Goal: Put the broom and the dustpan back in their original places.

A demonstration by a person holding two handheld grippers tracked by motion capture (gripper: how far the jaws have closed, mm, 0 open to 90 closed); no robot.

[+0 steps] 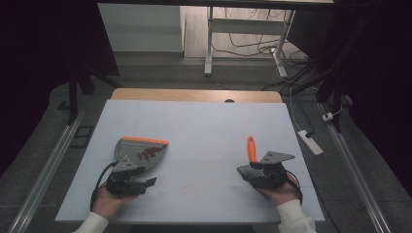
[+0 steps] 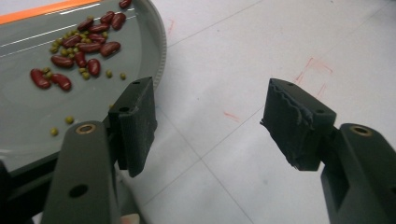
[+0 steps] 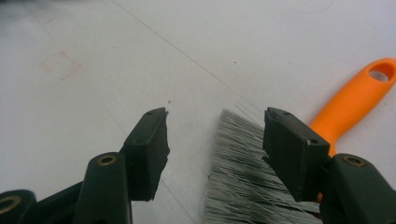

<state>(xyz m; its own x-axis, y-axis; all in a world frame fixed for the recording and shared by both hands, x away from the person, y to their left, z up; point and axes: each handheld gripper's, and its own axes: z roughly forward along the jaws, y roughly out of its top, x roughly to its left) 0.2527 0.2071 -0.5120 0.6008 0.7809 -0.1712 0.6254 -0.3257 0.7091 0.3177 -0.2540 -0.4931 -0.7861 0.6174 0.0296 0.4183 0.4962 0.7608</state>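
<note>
A white surface [image 1: 204,141] carries a grey dustpan [image 1: 138,150] with an orange edge at about 9 o'clock and a brush [image 1: 252,155] with an orange handle at about 3 o'clock. In the high view the left claw [image 1: 145,183] lies just below the dustpan, at its 6 o'clock, held in a hand [image 1: 109,201]; the right claw [image 1: 245,171] sits at the brush's lower end, held in the other hand [image 1: 282,194].

In the left gripper view the left claw [image 2: 208,123] is spread wide and pinches nothing; its left jaw stands over the dustpan's [image 2: 28,116] rim. Red beans [image 2: 84,44] and small green beans [image 2: 70,37] lie in the pan, clustered toward 11 o'clock.

In the right gripper view the right claw [image 3: 217,147] is likewise spread and empty. The brush's grey bristles [image 3: 238,172] lie between the jaws, nearer the right one, and the handle [image 3: 355,100] runs off toward 2 o'clock. Faint red marks [image 3: 60,65] show on the surface at 10 o'clock.
</note>
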